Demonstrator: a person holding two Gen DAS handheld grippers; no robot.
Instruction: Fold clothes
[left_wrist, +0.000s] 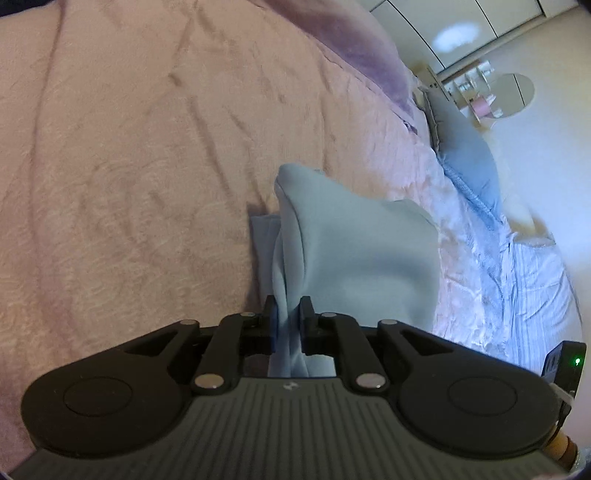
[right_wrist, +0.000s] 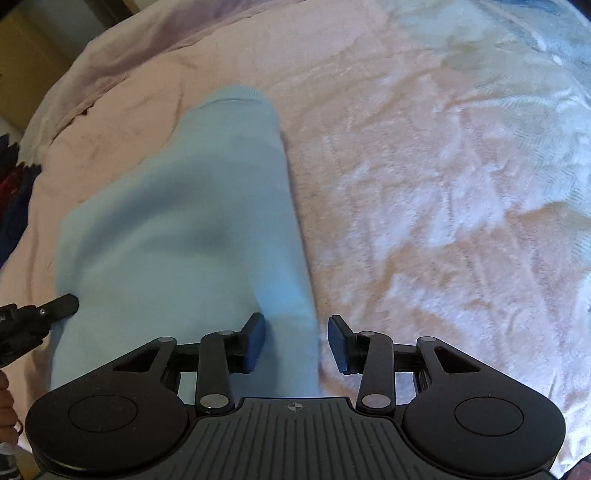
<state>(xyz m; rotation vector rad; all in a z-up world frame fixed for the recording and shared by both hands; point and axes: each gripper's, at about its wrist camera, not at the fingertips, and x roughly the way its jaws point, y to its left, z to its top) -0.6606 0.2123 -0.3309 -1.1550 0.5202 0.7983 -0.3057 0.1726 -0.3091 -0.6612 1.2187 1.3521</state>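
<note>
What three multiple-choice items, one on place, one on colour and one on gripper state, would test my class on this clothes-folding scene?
1. Where does the garment lie?
A. on a pink bedspread
B. on a wooden floor
C. in a basket

2. What colour is the garment?
A. red
B. light blue
C. black

3. How do the grippers stand?
A. both open
B. both shut on cloth
C. left gripper shut on cloth, right gripper open

Answers:
1 A, pink bedding surrounds the garment.
2 B, it is pale blue in both views.
3 C, the left pads pinch a fold, while the right pads stand apart over the garment's edge.
</note>
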